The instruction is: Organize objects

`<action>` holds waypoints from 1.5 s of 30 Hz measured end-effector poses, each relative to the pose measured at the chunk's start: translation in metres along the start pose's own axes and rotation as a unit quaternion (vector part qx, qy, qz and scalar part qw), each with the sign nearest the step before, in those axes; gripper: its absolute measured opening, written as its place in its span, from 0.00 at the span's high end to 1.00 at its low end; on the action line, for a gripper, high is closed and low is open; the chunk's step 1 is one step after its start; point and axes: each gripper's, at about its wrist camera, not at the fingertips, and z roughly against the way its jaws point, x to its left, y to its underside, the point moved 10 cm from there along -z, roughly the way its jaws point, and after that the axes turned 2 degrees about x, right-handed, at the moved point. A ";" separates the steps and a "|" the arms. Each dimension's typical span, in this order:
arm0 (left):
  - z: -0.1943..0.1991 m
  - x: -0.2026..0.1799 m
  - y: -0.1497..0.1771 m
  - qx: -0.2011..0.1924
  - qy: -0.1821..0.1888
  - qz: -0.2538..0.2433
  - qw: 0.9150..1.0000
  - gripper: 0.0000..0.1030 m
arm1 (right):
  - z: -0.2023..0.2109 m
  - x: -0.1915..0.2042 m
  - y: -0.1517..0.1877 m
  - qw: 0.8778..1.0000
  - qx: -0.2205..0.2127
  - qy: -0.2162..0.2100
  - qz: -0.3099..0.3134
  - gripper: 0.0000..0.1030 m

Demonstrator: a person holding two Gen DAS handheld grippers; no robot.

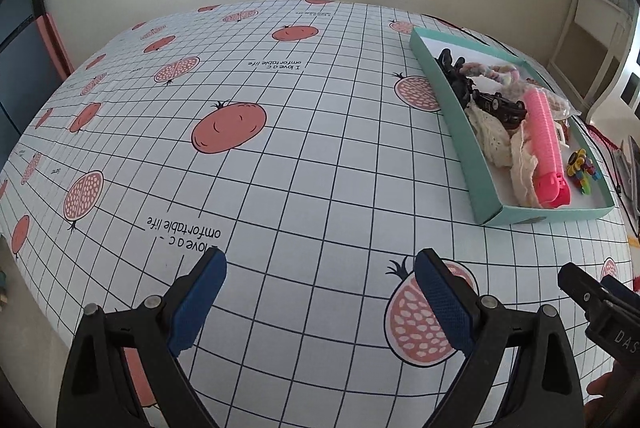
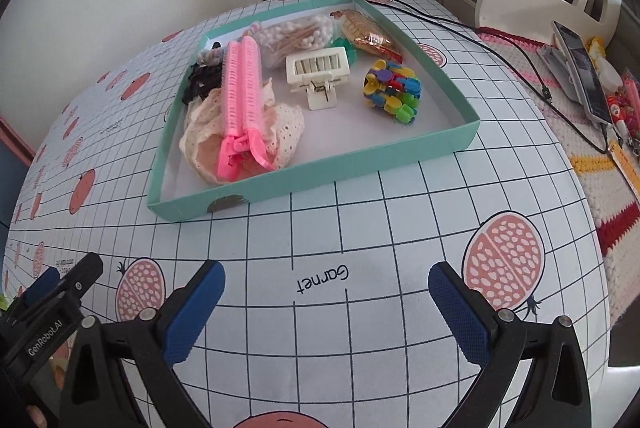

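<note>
- Below both cameras, a counter (image 2: 360,228) lies covered by a white grid cloth printed with pink pomegranates.
- The left tongs (image 1: 320,302) hover released above bare cloth, blue pads wide apart, grasping nothing.
- The right tongs (image 2: 326,312) are likewise released and empty, over the printed word "Garnet".
- A shallow teal tray (image 2: 320,171) sits on the counter ahead of the right tongs, off to the right of the left tongs.
- Inside the tray, two pink hair rollers (image 2: 242,95) lie side by side on a cream lace piece (image 2: 284,131).
- Black hair clips (image 2: 200,83) lie at the tray's left wall.
- A white claw clip (image 2: 320,71) sits mid-tray, with a cluster of small multicoloured clips (image 2: 394,89) just to its right.
- A clear bag of cotton swabs (image 2: 296,35) and a gold-wrapped packet (image 2: 366,31) lie toward the far wall.
- Beyond the tray, a black cable (image 2: 500,43) trails toward a phone (image 2: 582,67) resting on a crocheted mat (image 2: 592,163).
</note>
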 end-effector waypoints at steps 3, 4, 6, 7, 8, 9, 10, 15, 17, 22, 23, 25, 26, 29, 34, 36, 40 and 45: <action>-0.006 0.000 0.003 0.009 0.000 -0.003 1.000 0.08 | -0.003 0.000 0.003 1.000 0.001 0.008 0.007 0.00; -0.008 0.001 0.004 0.013 -0.002 -0.004 1.000 0.08 | -0.003 0.000 0.003 1.000 0.001 0.007 0.006 0.00; -0.012 0.001 0.007 0.021 -0.004 -0.004 1.000 0.08 | -0.004 -0.001 0.004 1.000 0.001 0.007 0.004 0.00; -0.013 0.002 0.008 0.024 -0.003 -0.002 1.000 0.07 | -0.006 -0.002 0.004 1.000 0.001 0.010 0.004 0.00; -0.015 0.003 0.009 0.027 -0.003 -0.001 1.000 0.08 | -0.007 -0.002 0.004 1.000 0.001 0.013 0.005 0.00; -0.016 0.003 0.010 0.029 -0.003 0.000 1.000 0.08 | -0.008 -0.003 0.005 1.000 0.002 0.015 0.006 0.00; -0.018 0.003 0.011 0.032 -0.004 -0.001 0.999 0.08 | -0.008 -0.003 0.004 1.000 -0.001 0.017 0.007 0.00; -0.021 0.001 0.015 0.037 -0.001 -0.005 0.999 0.07 | -0.010 -0.002 0.002 1.000 -0.004 0.023 0.014 0.00; -0.021 0.000 0.015 0.035 0.000 -0.006 0.999 0.07 | -0.012 -0.001 0.003 0.999 -0.005 0.033 0.024 0.00; -0.021 0.000 0.015 0.030 0.001 -0.005 1.000 0.07 | -0.013 -0.001 0.004 0.998 -0.006 0.044 0.034 0.00; -0.021 0.000 0.015 0.029 0.002 -0.005 1.000 0.06 | -0.013 -0.001 0.004 0.998 -0.007 0.044 0.033 0.00; -0.021 0.000 0.015 0.027 0.002 -0.007 1.000 0.04 | -0.013 0.000 0.004 0.998 -0.008 0.045 0.033 0.00; -0.021 -0.001 0.015 0.026 0.003 -0.007 1.000 0.04 | -0.013 0.000 0.004 0.998 -0.008 0.046 0.031 0.00; -0.020 0.000 0.015 0.024 0.003 -0.007 1.000 0.02 | -0.012 0.000 0.005 0.998 -0.011 0.048 0.029 0.00; -0.021 0.000 0.015 0.023 0.002 -0.005 1.000 0.01 | -0.012 0.000 0.004 0.998 -0.015 0.049 0.030 0.00; -0.021 0.000 0.015 0.023 0.001 -0.005 1.000 0.01 | -0.012 0.000 0.004 0.998 -0.016 0.049 0.030 0.00; -0.020 0.001 0.015 0.023 0.001 -0.004 1.000 0.01 | -0.014 -0.002 0.002 0.998 -0.015 0.049 0.029 0.00; -0.020 0.001 0.016 0.023 0.001 -0.004 1.000 0.01 | -0.014 -0.002 0.002 0.998 -0.015 0.049 0.030 0.00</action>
